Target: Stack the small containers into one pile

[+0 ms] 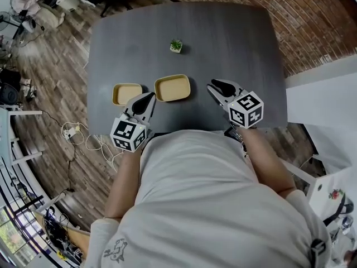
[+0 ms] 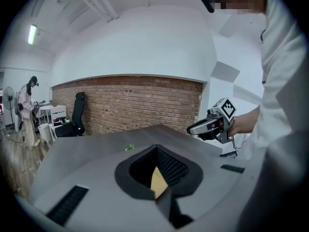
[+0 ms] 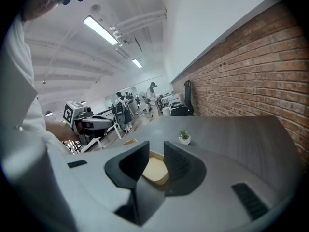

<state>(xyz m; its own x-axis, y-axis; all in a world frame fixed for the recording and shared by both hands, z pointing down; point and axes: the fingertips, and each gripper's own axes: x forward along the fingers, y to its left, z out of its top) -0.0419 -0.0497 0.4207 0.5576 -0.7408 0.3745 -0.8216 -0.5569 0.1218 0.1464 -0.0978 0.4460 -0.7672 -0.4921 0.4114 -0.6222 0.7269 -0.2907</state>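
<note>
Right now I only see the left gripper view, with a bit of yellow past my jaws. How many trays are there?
Observer: Two, going by the head view: a left tray and a right tray. They sit side by side on the table, not stacked.
Operator: Is the other gripper holding one?
Observer: No. The right gripper view shows the right gripper with its jaws apart and nothing between them. The right tray lies on the table beyond it.
Operator: What's that green speck?
Observer: A tiny potted plant, standing past the trays.
</note>
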